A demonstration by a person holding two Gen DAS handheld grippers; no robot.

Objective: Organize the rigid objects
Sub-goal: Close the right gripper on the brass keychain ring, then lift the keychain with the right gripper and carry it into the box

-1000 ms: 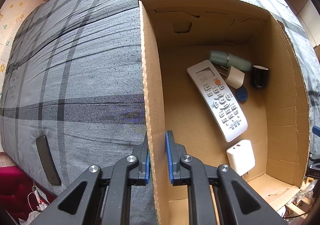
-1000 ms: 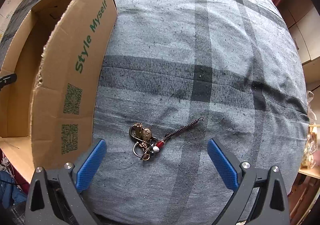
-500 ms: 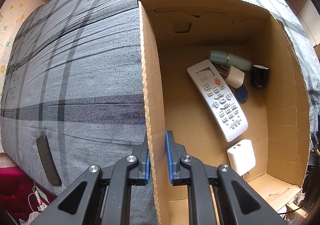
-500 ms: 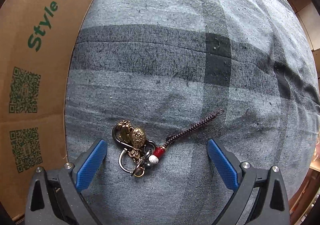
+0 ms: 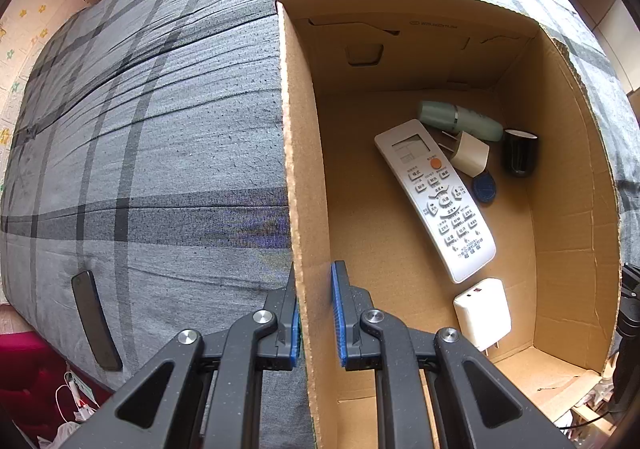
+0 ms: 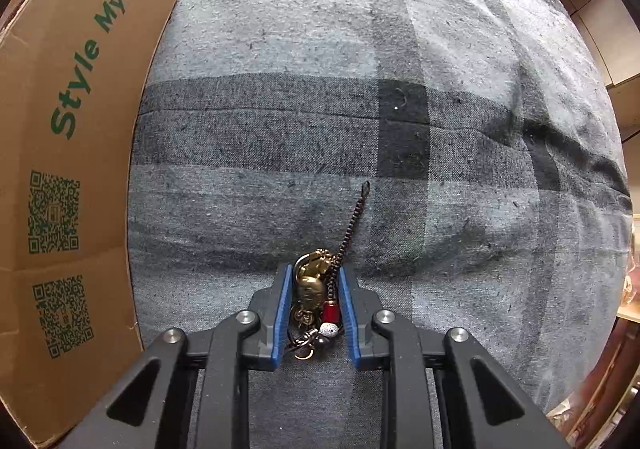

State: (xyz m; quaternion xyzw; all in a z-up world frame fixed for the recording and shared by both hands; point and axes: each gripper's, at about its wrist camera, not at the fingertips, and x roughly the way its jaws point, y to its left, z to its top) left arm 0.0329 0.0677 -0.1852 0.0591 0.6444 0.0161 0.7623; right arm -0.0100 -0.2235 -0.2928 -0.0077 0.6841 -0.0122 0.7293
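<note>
An open cardboard box (image 5: 568,209) lies on a grey plaid bedcover (image 5: 160,129). My left gripper (image 5: 314,309) is shut on the box's left wall (image 5: 304,169), one pad on each side. Inside lie a white remote (image 5: 436,197), a white charger (image 5: 482,313), a green bottle (image 5: 460,121), a black cup (image 5: 519,155), a cream plug (image 5: 470,159) and a blue tag (image 5: 483,187). In the right wrist view my right gripper (image 6: 313,301) points down at the cover, its jaws closing, with the blue pads pressing a brass keychain (image 6: 310,281) between them. Its braided cord (image 6: 352,225) sticks out ahead.
The box's outer side (image 6: 72,169), printed with green letters and QR codes, stands just left of my right gripper. A flat black phone-like slab (image 5: 94,319) lies near the bedcover's left edge. Wooden furniture (image 6: 624,49) shows past the bed on the right.
My right gripper came down over the keychain and its jaws went from wide open to closed on it; the cord now points up the frame. The left gripper and box stayed still.
</note>
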